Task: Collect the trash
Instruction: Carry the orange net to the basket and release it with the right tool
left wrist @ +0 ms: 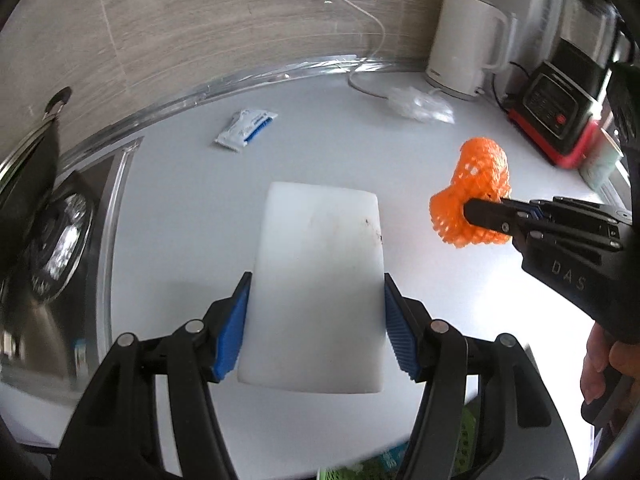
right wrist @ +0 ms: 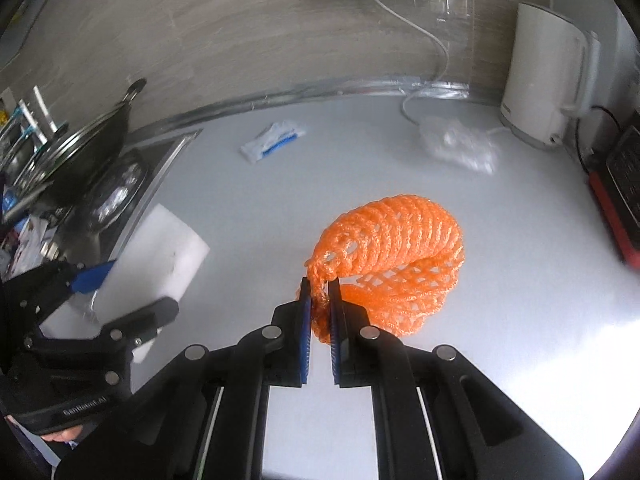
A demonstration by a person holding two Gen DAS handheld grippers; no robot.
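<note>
My left gripper (left wrist: 316,284) is shut on a white foam block (left wrist: 318,276), holding it above the white counter (left wrist: 180,208); the block also shows in the right wrist view (right wrist: 160,252). My right gripper (right wrist: 320,284) is shut on an orange foam net (right wrist: 392,256), holding it off the counter; the net (left wrist: 476,188) shows at the right in the left wrist view. A white and blue wrapper (left wrist: 246,130) lies near the back wall, also in the right wrist view (right wrist: 272,140). A crumpled clear plastic bag (left wrist: 424,104) lies by the kettle, also in the right wrist view (right wrist: 460,144).
A white kettle (left wrist: 464,44) and a black and red appliance (left wrist: 560,100) stand at the back right. A stove with a black pan (right wrist: 88,140) is at the left. A white cable (left wrist: 372,28) runs down the wall. A green basket (left wrist: 464,440) shows at the bottom.
</note>
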